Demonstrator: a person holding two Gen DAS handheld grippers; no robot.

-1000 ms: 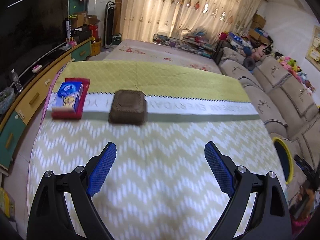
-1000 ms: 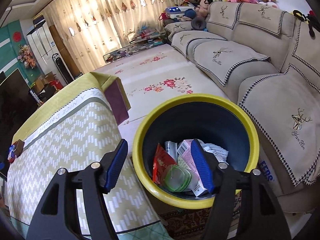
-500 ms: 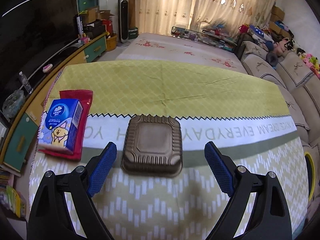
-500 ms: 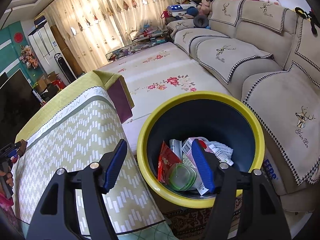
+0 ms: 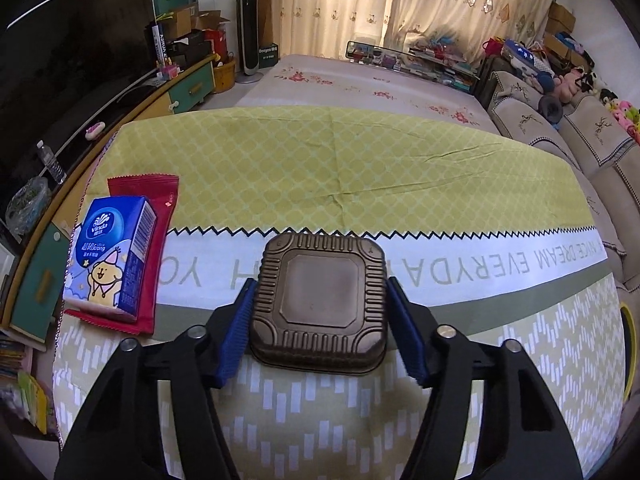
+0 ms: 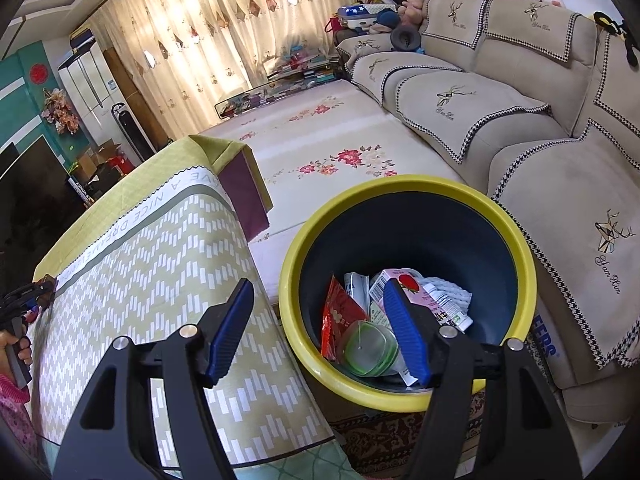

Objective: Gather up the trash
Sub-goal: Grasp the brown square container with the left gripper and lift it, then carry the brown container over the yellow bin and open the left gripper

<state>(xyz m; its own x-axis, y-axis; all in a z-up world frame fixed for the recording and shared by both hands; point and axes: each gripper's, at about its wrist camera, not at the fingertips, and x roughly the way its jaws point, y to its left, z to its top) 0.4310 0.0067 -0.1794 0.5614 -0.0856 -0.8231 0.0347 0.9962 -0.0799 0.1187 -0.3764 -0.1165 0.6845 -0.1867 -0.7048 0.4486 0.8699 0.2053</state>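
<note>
A brown ribbed food box (image 5: 320, 300) lies on the table's white lettered band. My left gripper (image 5: 320, 284) straddles it; its jaws are closing and the blue pads (image 5: 236, 332) touch the box's left and right sides. A blue tissue pack (image 5: 110, 256) rests on a red wrapper (image 5: 160, 208) at the table's left. My right gripper (image 6: 317, 290) hangs open over the near rim of the yellow-rimmed bin (image 6: 400, 188), nothing between its fingers. Inside the bin lie a red wrapper (image 6: 340, 312), a green lid (image 6: 370, 346) and a pink carton (image 6: 424, 296).
The table wears a yellow-green zigzag cloth (image 6: 140, 280), and the bin stands on the floor off its right end. A beige sofa (image 6: 480, 100) runs behind the bin. A TV cabinet (image 5: 120, 112) lines the left wall. A hand (image 6: 16, 348) shows at the far left.
My left gripper moved forward and down over the table until the brown box sat between its fingers, then the jaws narrowed onto its sides. The right gripper stayed over the bin.
</note>
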